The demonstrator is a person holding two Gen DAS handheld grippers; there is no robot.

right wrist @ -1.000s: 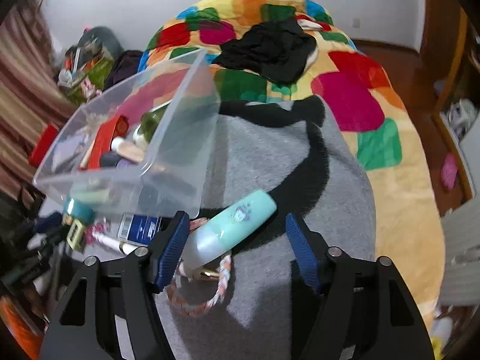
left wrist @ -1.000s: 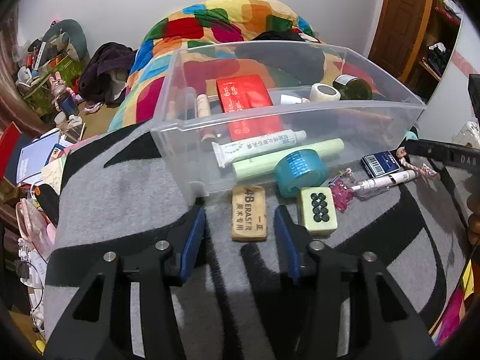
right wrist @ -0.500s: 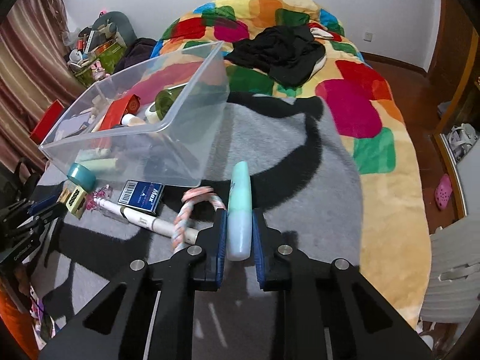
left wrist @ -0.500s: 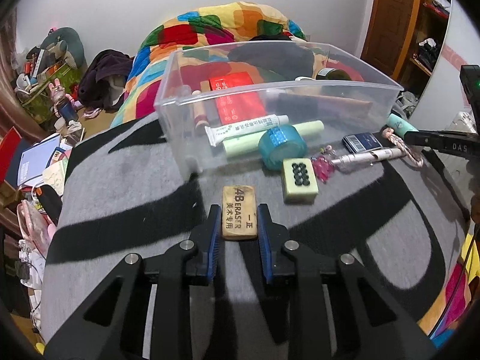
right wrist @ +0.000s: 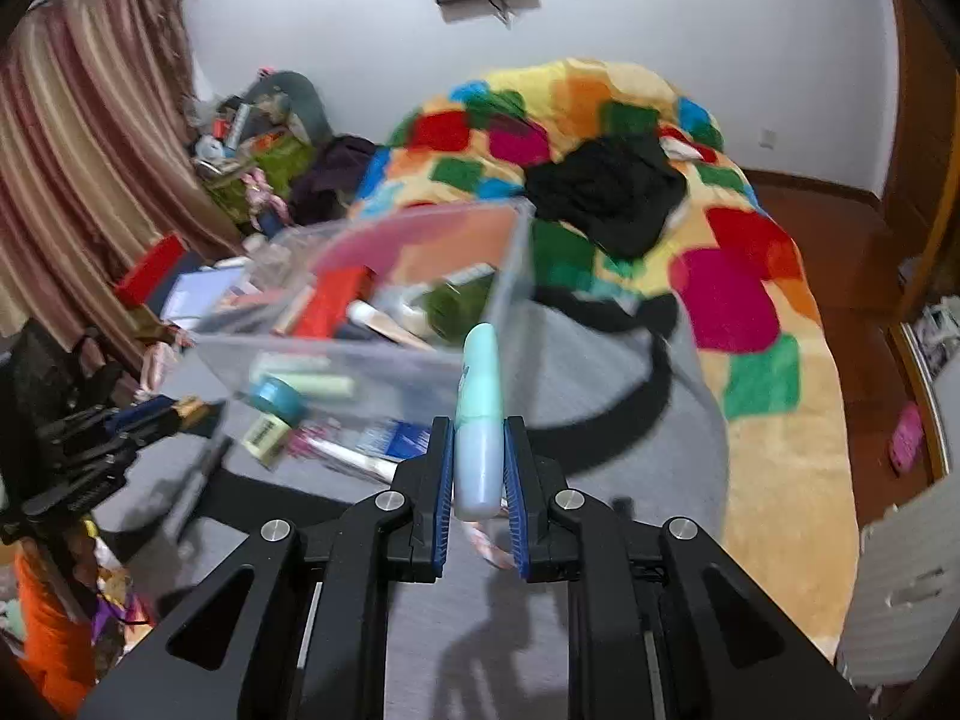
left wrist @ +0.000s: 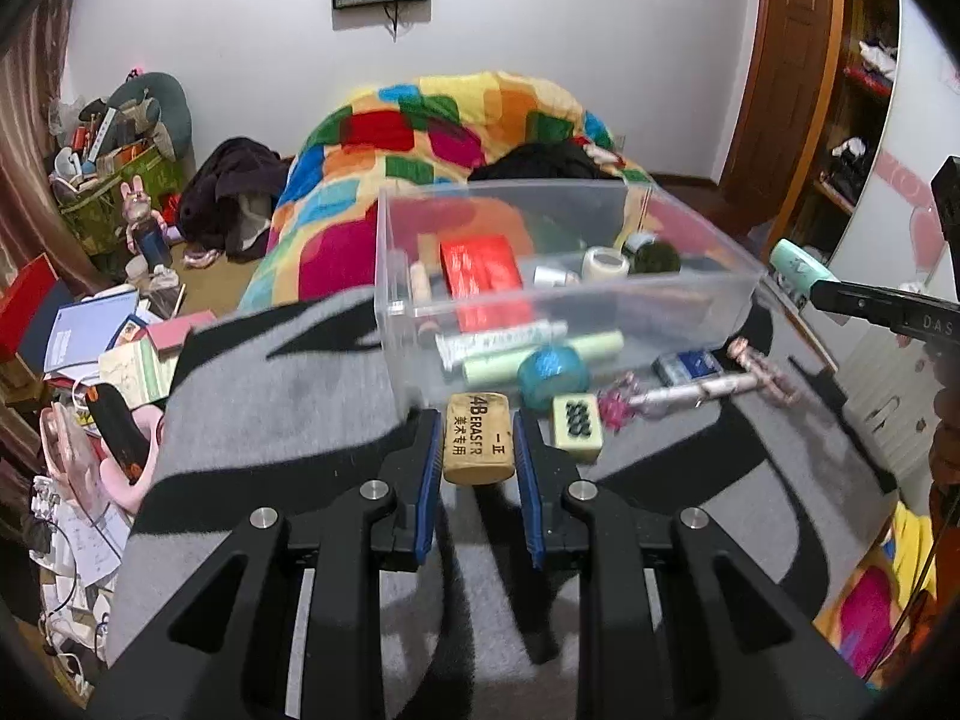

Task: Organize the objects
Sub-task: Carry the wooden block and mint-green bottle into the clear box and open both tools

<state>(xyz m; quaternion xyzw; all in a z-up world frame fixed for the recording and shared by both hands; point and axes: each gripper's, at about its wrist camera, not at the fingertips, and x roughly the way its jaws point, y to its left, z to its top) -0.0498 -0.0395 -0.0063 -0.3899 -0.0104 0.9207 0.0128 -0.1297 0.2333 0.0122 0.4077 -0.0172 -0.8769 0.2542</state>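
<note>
While left hand-held gripper (left wrist: 478, 447) clenches an eraser (left wrist: 478, 447), right hand-held gripper (right wrist: 478, 468) grasps a mint tube (right wrist: 479, 420), both near clear bin (left wrist: 690, 315) on grey-black blanket (left wrist: 270, 396), w/ colourful bed (right wrist: 750, 300) behind.

Blurred by motion in the right wrist view: clear bin (right wrist: 384, 324) and its contents, none readable there. Hidden between the blue pads: lower sides of the mint tube (right wrist: 478, 420). Partly covered by the pads in the left wrist view: edges of the eraser (left wrist: 478, 447). Cut off at the frame's right edge: right gripper (left wrist: 840, 294), only one black finger showing. Smeared: pink braided cord (left wrist: 759, 366).
</note>
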